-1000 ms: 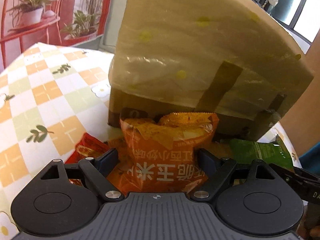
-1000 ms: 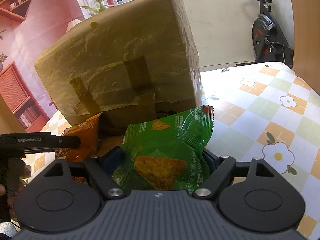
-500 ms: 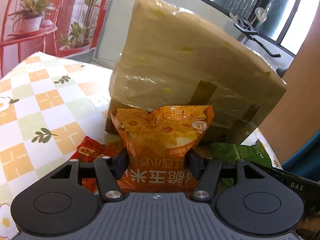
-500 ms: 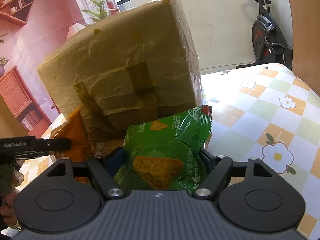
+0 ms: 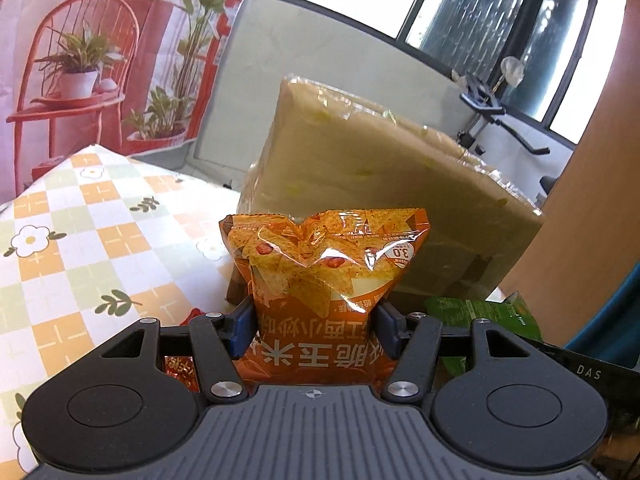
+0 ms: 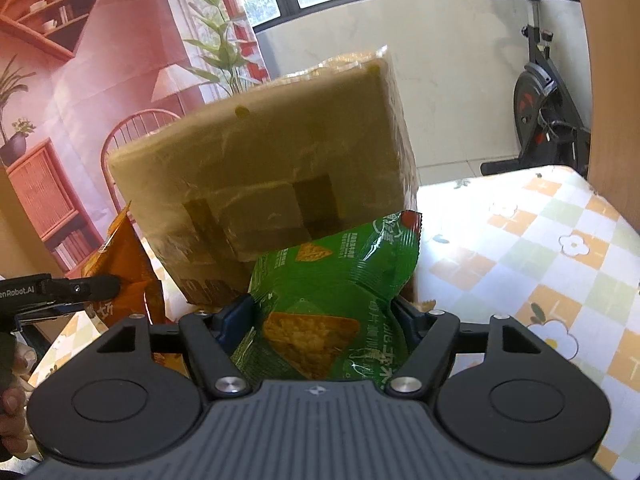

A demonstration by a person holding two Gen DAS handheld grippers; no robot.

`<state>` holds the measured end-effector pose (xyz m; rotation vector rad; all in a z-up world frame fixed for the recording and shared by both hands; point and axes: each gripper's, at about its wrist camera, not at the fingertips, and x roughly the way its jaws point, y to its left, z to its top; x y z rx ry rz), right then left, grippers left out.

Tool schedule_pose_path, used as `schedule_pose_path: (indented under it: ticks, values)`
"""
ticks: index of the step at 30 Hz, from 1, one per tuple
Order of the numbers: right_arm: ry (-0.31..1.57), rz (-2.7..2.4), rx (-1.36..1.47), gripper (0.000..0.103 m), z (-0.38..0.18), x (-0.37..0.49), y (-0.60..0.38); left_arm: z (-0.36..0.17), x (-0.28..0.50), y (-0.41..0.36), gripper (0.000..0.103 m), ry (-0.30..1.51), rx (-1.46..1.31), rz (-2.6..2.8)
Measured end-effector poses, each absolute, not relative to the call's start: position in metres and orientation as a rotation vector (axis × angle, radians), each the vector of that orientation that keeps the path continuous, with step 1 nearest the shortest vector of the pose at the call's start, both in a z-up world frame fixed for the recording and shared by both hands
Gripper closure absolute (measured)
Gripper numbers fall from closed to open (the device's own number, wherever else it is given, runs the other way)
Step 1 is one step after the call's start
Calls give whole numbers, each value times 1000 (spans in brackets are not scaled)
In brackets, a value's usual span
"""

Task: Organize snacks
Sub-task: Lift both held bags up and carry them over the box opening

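My left gripper (image 5: 314, 320) is shut on an orange corn-chip bag (image 5: 324, 256), its blue pads pinching the bag's lower half and holding it upright above the table. My right gripper (image 6: 320, 316) has a green chip bag (image 6: 336, 272) squeezed between its pads, and its jaws are closing further on it. Both bags hang just in front of a large plastic-wrapped cardboard box (image 5: 384, 168) (image 6: 272, 160). In the right wrist view the orange bag (image 6: 124, 264) shows at the left. The green bag (image 5: 480, 312) shows at the lower right of the left wrist view.
The checked floral tablecloth (image 5: 80, 240) (image 6: 540, 240) spreads to both sides of the box. A red snack packet (image 5: 178, 368) lies on it under my left gripper. An exercise bike (image 6: 548, 112) stands beyond the table. A person's hand (image 6: 12, 392) is at the lower left edge.
My left gripper closed on the orange bag and lifted it off the table, pulling back from the box. My right gripper rose a little with the green bag and tightened on it.
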<state>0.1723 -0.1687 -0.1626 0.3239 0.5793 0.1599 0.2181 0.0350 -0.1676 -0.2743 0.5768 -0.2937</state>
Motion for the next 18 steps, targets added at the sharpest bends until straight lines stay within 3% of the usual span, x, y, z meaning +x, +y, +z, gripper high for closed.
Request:
schedule_pose_path:
  ticks: [18]
  values:
    - [368, 220, 329, 31, -82, 151, -178, -93, 205, 37, 41, 341, -244, -359]
